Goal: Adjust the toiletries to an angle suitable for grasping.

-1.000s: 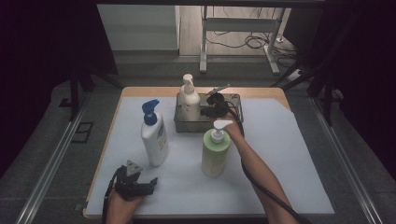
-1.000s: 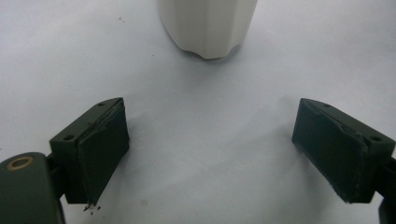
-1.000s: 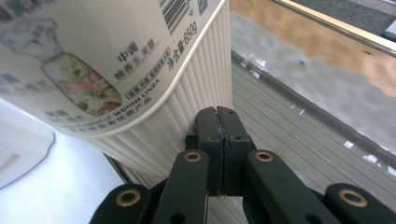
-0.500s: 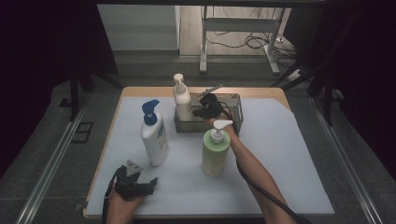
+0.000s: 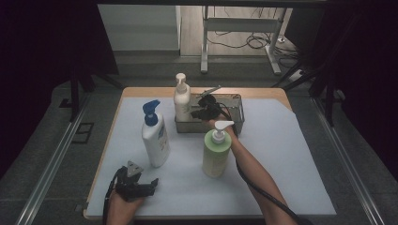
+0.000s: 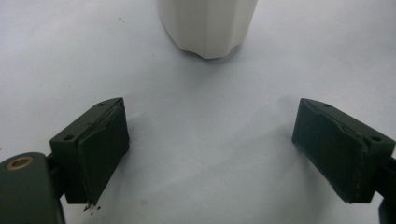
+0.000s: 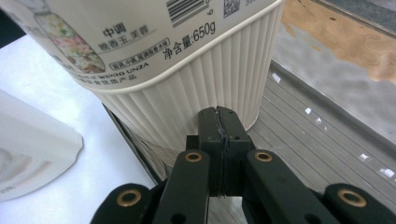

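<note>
Step in hand: we judge we are nudging the cream pump bottle (image 5: 182, 99) at the left end of the metal basket (image 5: 234, 123).
Right gripper (image 7: 218, 122): jaws pressed together, empty, tips against the bottle's ribbed base.
Left gripper (image 6: 210, 149): spread wide, empty, low over the white mat (image 5: 281, 154), near the blue-pump bottle (image 5: 155, 136).
Doing it well: we should push low and slowly; a high push may tip it.
Nearby: green bottle (image 5: 216, 151) beside our right forearm.

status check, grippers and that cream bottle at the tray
Right gripper shut, empty, tips against the cream bottle at the metal tray. Left gripper open, idle on the white mat. Green bottle stands beside the right forearm.
</note>
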Action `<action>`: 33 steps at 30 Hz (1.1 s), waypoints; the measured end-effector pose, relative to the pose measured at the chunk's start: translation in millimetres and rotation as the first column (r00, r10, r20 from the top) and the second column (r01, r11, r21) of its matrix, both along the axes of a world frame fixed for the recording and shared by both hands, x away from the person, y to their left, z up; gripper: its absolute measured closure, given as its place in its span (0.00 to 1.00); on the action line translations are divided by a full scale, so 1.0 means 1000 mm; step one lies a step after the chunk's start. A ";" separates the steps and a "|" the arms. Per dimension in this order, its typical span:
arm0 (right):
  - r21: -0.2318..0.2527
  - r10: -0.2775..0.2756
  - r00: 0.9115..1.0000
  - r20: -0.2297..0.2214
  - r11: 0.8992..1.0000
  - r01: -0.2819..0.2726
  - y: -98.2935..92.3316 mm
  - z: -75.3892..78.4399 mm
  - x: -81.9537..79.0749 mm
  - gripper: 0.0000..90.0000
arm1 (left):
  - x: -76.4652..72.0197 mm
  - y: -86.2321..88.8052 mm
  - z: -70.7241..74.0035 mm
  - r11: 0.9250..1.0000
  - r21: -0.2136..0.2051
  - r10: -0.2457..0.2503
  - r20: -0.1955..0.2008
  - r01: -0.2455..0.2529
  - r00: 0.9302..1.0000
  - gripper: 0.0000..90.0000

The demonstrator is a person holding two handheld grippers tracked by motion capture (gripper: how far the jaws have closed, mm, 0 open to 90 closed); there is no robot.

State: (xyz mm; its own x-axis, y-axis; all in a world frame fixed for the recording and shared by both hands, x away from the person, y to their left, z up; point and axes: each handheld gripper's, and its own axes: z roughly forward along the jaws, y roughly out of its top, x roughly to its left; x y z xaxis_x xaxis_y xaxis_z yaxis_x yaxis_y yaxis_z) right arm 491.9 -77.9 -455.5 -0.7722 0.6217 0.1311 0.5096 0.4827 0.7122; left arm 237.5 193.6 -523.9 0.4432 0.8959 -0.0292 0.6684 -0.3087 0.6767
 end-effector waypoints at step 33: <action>-0.004 -0.009 0.997 0.076 1.000 0.010 -0.027 0.028 -0.024 0.54 | 0.000 0.000 0.000 1.000 0.000 0.001 0.004 -0.001 1.000 0.12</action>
State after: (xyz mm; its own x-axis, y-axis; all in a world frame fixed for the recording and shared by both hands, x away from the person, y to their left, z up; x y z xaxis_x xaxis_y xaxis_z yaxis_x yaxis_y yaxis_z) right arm 467.9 -105.0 -427.8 -0.7739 0.6295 0.0699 0.4589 0.4813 0.7468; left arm 237.2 193.5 -524.2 0.4423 0.8965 -0.0274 0.6659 -0.3077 0.6796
